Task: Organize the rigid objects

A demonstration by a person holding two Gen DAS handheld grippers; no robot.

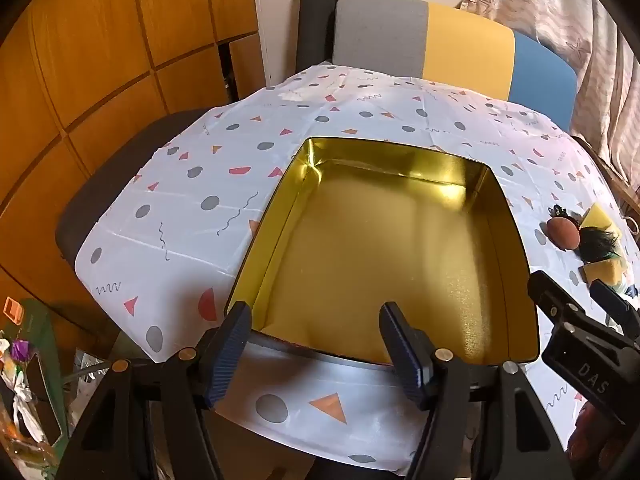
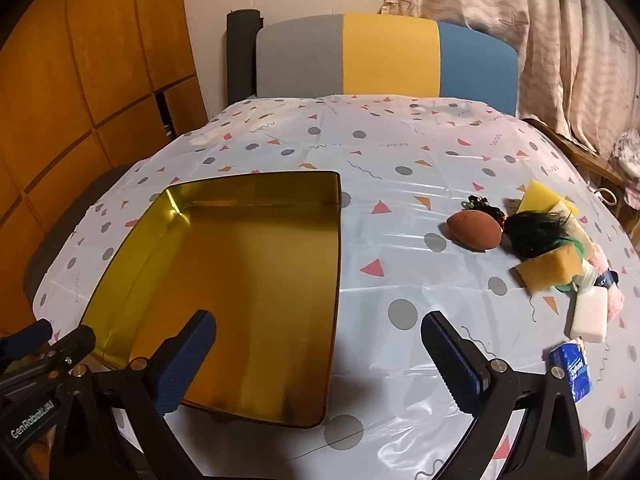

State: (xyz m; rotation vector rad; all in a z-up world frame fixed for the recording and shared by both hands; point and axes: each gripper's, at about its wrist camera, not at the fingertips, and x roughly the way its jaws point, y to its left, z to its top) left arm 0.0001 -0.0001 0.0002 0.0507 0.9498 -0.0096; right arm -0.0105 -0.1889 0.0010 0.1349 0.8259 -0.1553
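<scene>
The gold tin [image 2: 224, 248] is looking shiny like metal. The tablecloth [image 2: 400, 184] is looking smooth and glossy. The brown ball [image 2: 474, 231] is looking matt.

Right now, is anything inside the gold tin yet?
No. The gold tin shows only its bare shiny floor and walls in both views. The left gripper's fingers cover a little of the near edge, and the near wall's inner face is hidden.

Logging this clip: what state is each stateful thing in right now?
Gold tin: open, no lid, nothing inside.
Left gripper: open, holding nothing.
Right gripper: wide open, holding nothing.
Brown egg-shaped sponge: lying on tablecloth, outside tin.
White bar: on tablecloth, untouched.
</scene>
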